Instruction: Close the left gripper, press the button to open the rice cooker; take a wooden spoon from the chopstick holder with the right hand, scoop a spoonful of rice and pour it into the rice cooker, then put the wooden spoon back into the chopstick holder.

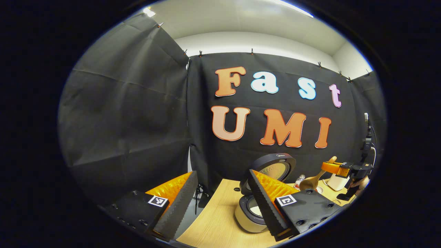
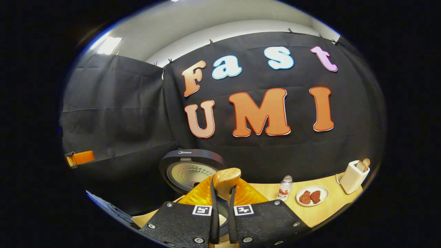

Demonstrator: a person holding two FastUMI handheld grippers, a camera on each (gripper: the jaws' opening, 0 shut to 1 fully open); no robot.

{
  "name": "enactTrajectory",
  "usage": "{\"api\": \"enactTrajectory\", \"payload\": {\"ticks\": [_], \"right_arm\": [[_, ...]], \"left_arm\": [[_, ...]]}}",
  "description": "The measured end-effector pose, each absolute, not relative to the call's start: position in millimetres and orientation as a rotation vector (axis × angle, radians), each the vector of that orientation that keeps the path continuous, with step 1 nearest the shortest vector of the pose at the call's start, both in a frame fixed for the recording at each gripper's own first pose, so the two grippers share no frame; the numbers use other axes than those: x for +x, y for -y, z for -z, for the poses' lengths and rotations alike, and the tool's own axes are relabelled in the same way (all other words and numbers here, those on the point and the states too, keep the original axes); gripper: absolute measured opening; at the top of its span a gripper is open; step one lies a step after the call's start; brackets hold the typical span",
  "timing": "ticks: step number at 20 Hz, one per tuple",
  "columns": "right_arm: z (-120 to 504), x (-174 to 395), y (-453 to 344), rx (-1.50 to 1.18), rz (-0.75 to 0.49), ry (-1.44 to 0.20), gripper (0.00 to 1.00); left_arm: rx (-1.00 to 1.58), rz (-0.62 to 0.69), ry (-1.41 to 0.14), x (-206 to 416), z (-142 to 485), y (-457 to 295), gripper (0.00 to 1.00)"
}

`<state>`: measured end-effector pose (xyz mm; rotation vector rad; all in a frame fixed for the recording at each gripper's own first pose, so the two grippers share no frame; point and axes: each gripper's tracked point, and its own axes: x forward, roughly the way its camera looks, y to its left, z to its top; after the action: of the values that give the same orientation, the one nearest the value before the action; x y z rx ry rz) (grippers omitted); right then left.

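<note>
Centrally, a wooden tabletop [image 1: 213,217] carries a rice cooker [image 1: 249,210] with its lid [image 2: 191,170] standing open. To its right sit a white toaster [image 2: 351,177], a plate [image 2: 312,196] and a small bottle [image 2: 284,188]. The left hand-held gripper [image 1: 220,203] has its fingers spread wide. The right hand-held gripper [image 2: 223,220] pinches a wooden spoon [image 2: 225,181] upright, just in front of the cooker.
</note>
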<state>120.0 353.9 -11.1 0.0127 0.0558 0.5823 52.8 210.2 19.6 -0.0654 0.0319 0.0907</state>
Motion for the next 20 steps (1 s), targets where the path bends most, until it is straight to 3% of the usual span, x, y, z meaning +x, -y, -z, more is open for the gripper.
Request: {"api": "enactTrajectory", "payload": {"ticks": [12,20], "right_arm": [[14.6,115.6,-184.0,0.056,-0.321,-0.075,0.09],[64.4,110.1,-81.1,0.092,-0.164,-0.158,0.1]], "left_arm": [[-0.016,0.013,-0.024,67.6,-23.0,-156.2,0.99],[0.001,0.021,-0.008,71.9,-31.1,-132.2,0.97]]}}
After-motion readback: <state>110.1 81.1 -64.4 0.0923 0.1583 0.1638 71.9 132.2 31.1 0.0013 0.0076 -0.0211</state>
